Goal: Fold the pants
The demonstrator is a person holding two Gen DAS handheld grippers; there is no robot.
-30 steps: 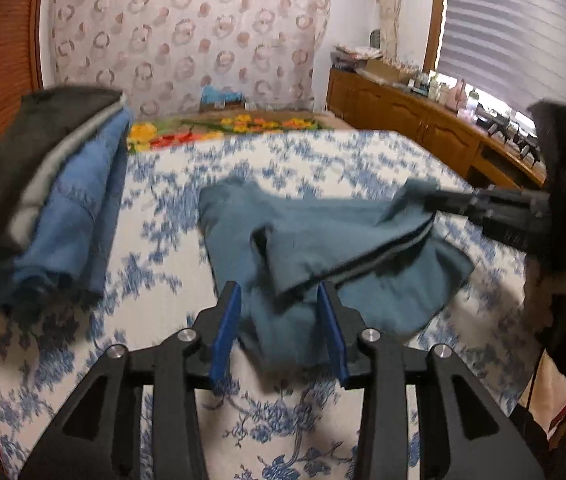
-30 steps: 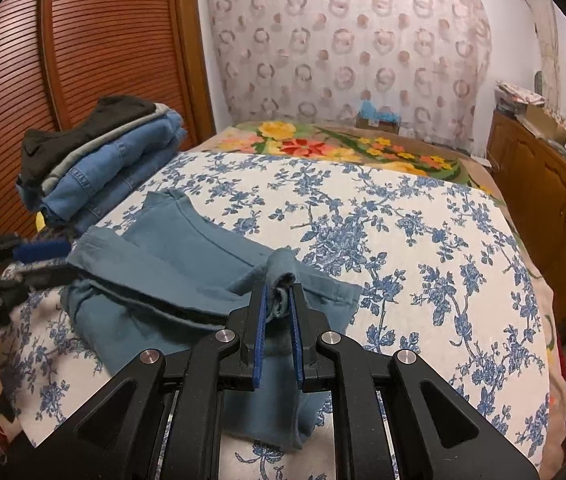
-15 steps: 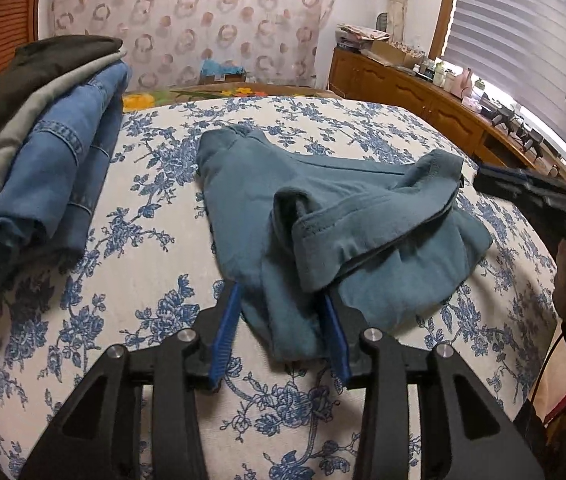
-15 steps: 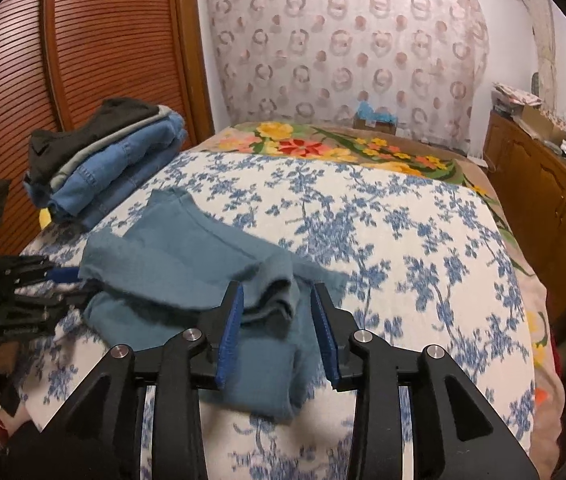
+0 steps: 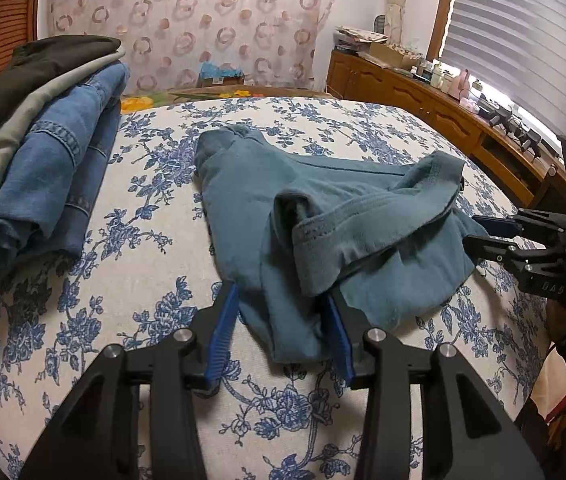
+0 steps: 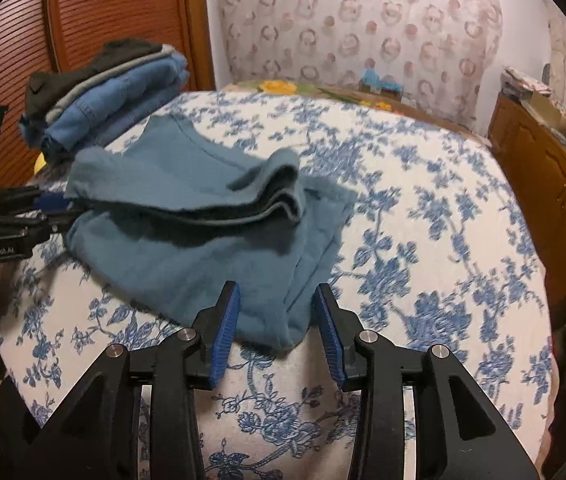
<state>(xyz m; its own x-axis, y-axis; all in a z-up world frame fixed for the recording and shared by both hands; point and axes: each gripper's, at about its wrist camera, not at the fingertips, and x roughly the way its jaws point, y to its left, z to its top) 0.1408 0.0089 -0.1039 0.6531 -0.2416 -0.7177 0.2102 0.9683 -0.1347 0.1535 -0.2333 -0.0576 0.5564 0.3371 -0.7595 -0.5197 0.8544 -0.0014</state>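
Note:
Teal pants (image 5: 363, 232) lie loosely folded in a heap on the flowered bedspread (image 5: 143, 240), one doubled layer draped over the top. My left gripper (image 5: 283, 296) is open at the near end of the heap, with a narrow end of the cloth lying between its blue pads. In the right wrist view the pants (image 6: 203, 248) spread from centre to left. My right gripper (image 6: 275, 288) has its jaws opening; a corner of the pants lies between them, unpressed. Each gripper also shows in the other's view: the right gripper (image 5: 483, 232) and the left gripper (image 6: 43, 208), at opposite ends of the pants.
A stack of folded jeans and dark clothes (image 5: 51, 152) sits on the bed to the left of the pants, also seen as the stack (image 6: 115, 96). A wooden cabinet (image 5: 423, 96) runs along the right wall. A slatted wardrobe door (image 6: 123, 20) stands behind the stack.
My right gripper has opened and let go of the lifted fold, which now rests on the heap, and it has dropped back toward the near corner. The left gripper has stayed where it was.

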